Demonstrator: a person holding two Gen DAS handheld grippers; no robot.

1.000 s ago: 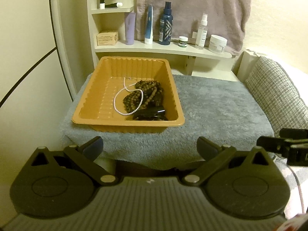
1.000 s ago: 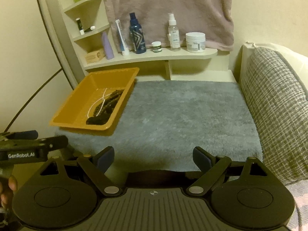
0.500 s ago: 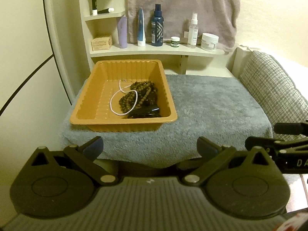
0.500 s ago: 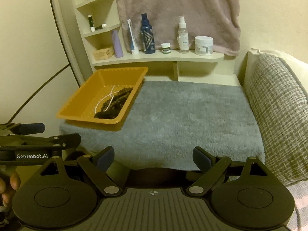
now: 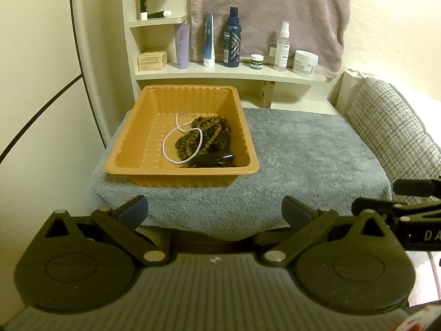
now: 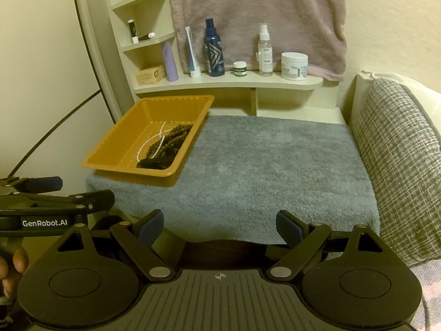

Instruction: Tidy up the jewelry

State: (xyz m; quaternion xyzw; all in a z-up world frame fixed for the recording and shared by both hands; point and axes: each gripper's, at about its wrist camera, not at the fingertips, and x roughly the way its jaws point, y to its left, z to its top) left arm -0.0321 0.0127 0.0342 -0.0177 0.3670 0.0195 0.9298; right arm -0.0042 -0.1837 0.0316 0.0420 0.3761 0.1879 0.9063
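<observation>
Left wrist view: left gripper [image 5: 215,211] spread wide, nothing between fingers. Ribbed orange plastic tray [image 5: 154,165] on grey terry towel [image 5: 303,154] holds brown wooden bead strands [image 5: 204,135], thin white pearl necklace [image 5: 168,143], glossy black piece [image 5: 212,160].

Right wrist view: right gripper [image 6: 220,227] spread wide, empty, over towel's near edge. Tray far left.

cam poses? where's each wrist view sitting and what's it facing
Left wrist: on the left gripper, angled down at the orange tray head-on; own open fingers show, right gripper at right edge.
Right wrist: on the right gripper, facing the grey towel; left gripper and fingertips at left.
Shared: tray, towel, shelf.
</observation>
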